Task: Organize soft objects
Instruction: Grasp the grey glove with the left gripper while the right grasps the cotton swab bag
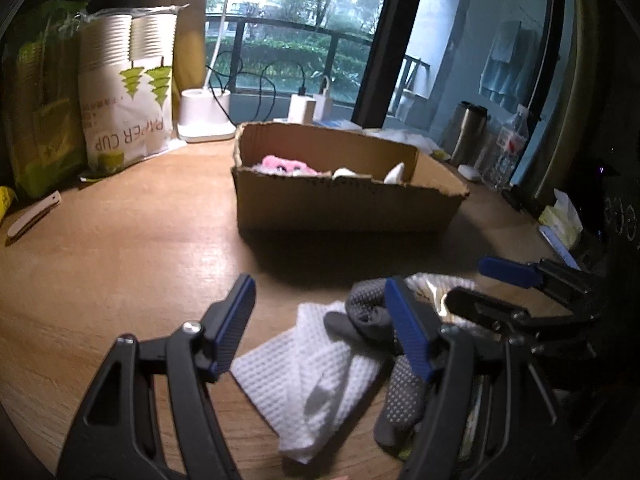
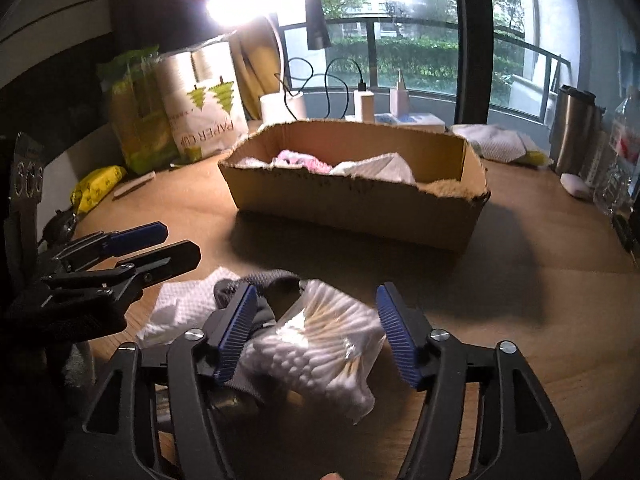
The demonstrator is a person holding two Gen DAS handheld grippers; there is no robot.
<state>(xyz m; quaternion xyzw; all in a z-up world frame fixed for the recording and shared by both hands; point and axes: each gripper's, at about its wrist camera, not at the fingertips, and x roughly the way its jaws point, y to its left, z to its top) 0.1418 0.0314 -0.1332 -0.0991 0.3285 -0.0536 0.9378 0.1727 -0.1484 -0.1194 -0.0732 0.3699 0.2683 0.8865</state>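
Left gripper [image 1: 322, 326] jaws spread wide over white waffle-textured cloth [image 1: 316, 376] and grey dotted glove [image 1: 394, 380] on the wooden table [image 1: 120, 280]. Right gripper [image 2: 316, 332] also spread, straddling clear bag of cotton swabs [image 2: 320, 348], apparently not touching. Open brown cardboard box [image 2: 352, 208] behind.

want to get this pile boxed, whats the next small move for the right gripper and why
Probably close the right gripper on the bag of cotton swabs: its open jaws already straddle the bag, and the cardboard box waits just beyond.
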